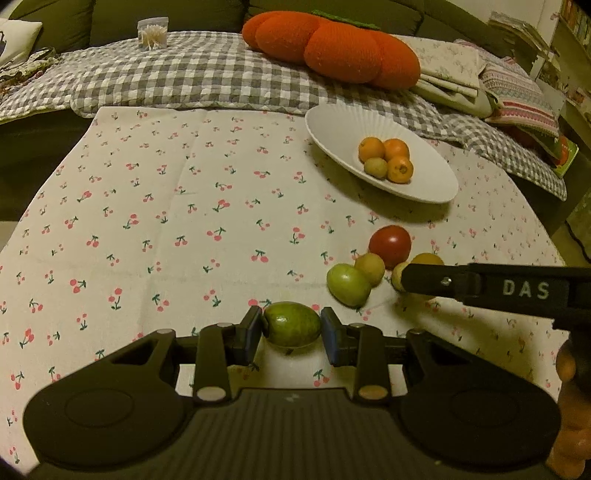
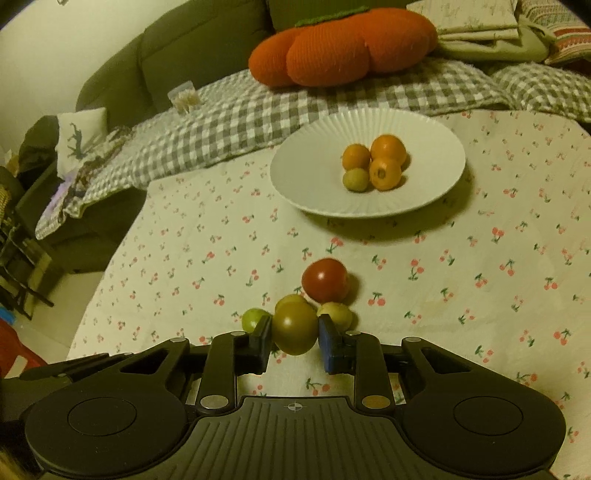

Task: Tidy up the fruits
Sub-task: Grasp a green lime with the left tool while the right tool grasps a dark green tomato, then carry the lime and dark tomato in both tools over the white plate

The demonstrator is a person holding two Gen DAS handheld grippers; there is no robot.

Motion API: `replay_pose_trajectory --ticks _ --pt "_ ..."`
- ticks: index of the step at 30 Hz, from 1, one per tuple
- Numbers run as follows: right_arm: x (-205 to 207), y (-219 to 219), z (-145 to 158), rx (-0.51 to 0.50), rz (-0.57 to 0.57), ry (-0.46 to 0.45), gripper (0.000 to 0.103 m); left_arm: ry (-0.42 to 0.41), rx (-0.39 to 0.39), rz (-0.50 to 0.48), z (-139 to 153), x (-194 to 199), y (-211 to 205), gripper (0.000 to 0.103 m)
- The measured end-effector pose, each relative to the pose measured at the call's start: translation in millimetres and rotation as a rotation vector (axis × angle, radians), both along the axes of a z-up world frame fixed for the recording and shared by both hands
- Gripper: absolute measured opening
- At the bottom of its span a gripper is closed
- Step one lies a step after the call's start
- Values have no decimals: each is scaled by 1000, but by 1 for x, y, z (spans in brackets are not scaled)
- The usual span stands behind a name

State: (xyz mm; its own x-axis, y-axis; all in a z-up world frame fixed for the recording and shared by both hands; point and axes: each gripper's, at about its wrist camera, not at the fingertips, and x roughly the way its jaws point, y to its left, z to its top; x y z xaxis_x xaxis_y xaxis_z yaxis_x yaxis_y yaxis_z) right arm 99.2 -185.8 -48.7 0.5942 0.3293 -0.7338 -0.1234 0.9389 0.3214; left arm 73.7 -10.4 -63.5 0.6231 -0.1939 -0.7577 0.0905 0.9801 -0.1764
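My left gripper (image 1: 292, 328) is shut on a green oval fruit (image 1: 292, 324), low over the cherry-print tablecloth (image 1: 184, 221). In the right wrist view my right gripper (image 2: 294, 339) is shut on an olive-yellow round fruit (image 2: 295, 326). Just beyond it lie a red tomato (image 2: 325, 278), a small green fruit (image 2: 252, 319) and a yellowish fruit (image 2: 337, 314). The same pile shows in the left wrist view: the tomato (image 1: 389, 245) and a green fruit (image 1: 347, 284), with the right gripper (image 1: 410, 282) reaching in from the right. A white ribbed plate (image 2: 314, 192) holds three oranges (image 2: 388, 149) and a small yellow-green fruit (image 2: 355, 180).
Behind the table is a sofa with a grey checked blanket (image 1: 184, 77), an orange pumpkin cushion (image 1: 332, 48) and folded cloths (image 1: 454, 70). A small clear box (image 1: 152, 33) rests on the blanket. The table edge drops off at the left (image 2: 107, 266).
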Motion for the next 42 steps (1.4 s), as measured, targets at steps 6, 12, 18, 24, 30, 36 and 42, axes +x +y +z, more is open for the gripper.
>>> replay_pose_trajectory --ticks 6,12,18,24,30,36,42 --pt "0 -7 9 4 -14 -37 25 -22 -7 11 7 4 -1 33" --pt "-1 -13 18 7 -18 -70 25 -44 -11 16 14 7 -2 33" --pt "2 -22 23 14 -38 -90 25 -67 -19 18 23 12 -5 33" --pt "5 -33 29 16 -57 -113 25 -91 -21 18 32 20 -11 33" --pt "11 -45 33 13 -79 -125 25 -112 -12 10 36 30 -18 33" --pt "21 -56 35 11 -92 -133 25 -136 -1 -1 39 43 -25 33" --pt "36 -64 36 2 -98 -140 25 -153 26 -27 38 60 -35 33"
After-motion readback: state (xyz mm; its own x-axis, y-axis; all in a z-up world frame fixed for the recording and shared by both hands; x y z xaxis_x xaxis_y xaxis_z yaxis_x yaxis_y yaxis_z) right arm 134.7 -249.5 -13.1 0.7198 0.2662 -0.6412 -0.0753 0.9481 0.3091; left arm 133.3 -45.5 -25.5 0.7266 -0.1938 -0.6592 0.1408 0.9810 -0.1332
